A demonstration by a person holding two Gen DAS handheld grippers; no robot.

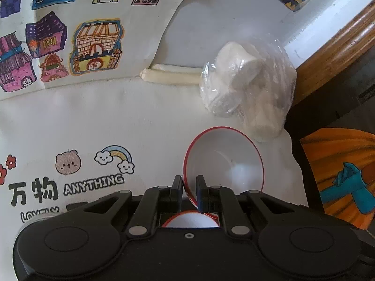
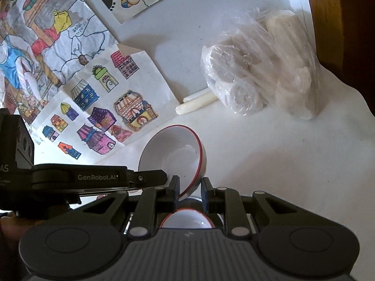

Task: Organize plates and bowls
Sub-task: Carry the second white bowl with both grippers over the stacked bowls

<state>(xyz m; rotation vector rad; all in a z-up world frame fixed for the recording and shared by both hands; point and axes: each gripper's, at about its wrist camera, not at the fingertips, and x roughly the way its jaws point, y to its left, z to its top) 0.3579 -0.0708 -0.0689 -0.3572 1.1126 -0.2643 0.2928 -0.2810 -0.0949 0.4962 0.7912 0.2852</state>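
Observation:
A white bowl with a red rim (image 1: 225,157) is tilted above the white tablecloth. My left gripper (image 1: 189,193) is shut on its near rim. The same bowl shows in the right wrist view (image 2: 173,157), where my right gripper (image 2: 190,194) is shut on its rim from the other side. The left gripper's black body (image 2: 98,178) reaches in from the left there. A second red-rimmed white bowl (image 1: 190,220) sits below, seen through each gripper's frame; it also shows in the right wrist view (image 2: 186,219).
A clear plastic bag of white rolls (image 1: 248,89) lies behind the bowl, with two white sticks (image 1: 171,75) beside it. Coloured house drawings (image 1: 70,35) lie at the back left. The table edge and a wooden rail (image 1: 335,46) are on the right.

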